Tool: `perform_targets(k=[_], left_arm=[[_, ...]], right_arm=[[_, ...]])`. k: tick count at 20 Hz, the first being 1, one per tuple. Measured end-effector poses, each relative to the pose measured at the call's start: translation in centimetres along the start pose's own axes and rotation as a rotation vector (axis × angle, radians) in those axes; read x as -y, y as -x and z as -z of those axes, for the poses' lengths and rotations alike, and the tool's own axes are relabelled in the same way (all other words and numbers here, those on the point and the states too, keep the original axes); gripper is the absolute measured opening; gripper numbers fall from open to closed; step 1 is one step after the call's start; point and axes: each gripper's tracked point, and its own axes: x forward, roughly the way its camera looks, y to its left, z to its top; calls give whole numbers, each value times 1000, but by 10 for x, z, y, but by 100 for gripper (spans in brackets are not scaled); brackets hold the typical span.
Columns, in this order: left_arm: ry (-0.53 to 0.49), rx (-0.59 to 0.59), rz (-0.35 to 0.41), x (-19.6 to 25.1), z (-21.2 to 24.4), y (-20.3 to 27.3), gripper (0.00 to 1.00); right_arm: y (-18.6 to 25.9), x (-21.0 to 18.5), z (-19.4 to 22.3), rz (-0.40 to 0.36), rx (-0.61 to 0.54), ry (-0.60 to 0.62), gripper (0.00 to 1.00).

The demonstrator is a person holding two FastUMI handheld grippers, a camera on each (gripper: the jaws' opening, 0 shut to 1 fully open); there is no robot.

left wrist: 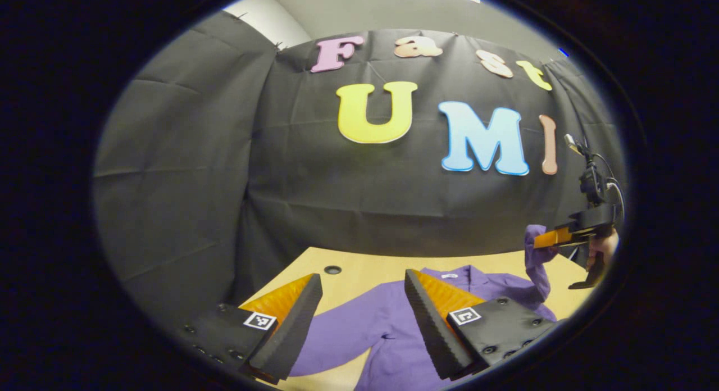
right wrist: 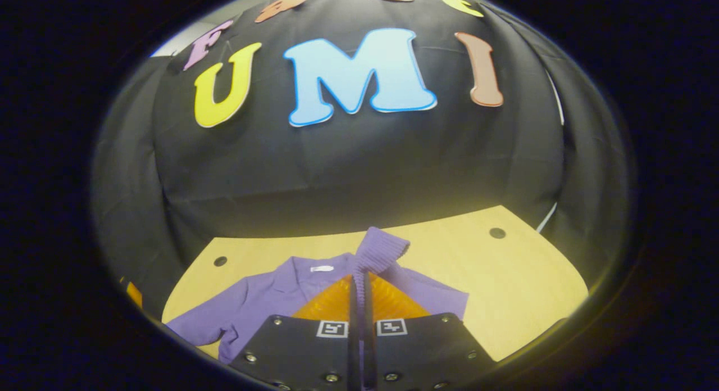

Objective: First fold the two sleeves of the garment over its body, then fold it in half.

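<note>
Nearest us in the left gripper view, our left gripper [left wrist: 362, 301] hangs with its jaws spread wide, gripping nothing, above the purple garment [left wrist: 393, 335] that lies flat on the wooden table [left wrist: 365, 267]. Toward three o'clock, the right gripper [left wrist: 547, 239], held by a hand [left wrist: 604, 245], pinches the cuff of the right sleeve [left wrist: 536, 267] and lifts it clear of the table.

Closest in the right gripper view, our right gripper [right wrist: 359, 301] has its jaws closed tight on that sleeve, whose ribbed cuff [right wrist: 382, 248] stands up at twelve o'clock just past the fingertips. Beyond it, the garment's collar sits near eleven o'clock, and its other sleeve [right wrist: 208, 321] stretches out toward eight o'clock on the table.
</note>
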Motion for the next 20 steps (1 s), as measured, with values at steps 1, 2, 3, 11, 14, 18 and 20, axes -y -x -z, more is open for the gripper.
perform_targets(k=[1, 2, 3, 11, 14, 18, 20], left_arm=[[5, -6, -24, -11, 4, 2, 99], [8, -13, -48, -21, 9, 5, 99], [10, -21, -73, -30, 14, 9, 99], [23, -71, -231, -94, 44, 38, 100], [30, -88, -278, -112, 55, 50, 100], [46, -111, -326, -128, 68, 61, 100], [56, -119, -345, -132, 74, 64, 100]], right_arm=[[-7, -14, 2, -25, -7, 9, 4], [-13, -27, 7, -50, -18, 17, 4], [-20, -40, 12, -73, -31, 23, 4], [-61, -119, 62, -217, -138, 79, 4], [-72, -141, 81, -250, -165, 129, 4], [-78, -159, 102, -267, -200, 181, 4], [-76, -161, 109, -271, -215, 200, 1]])
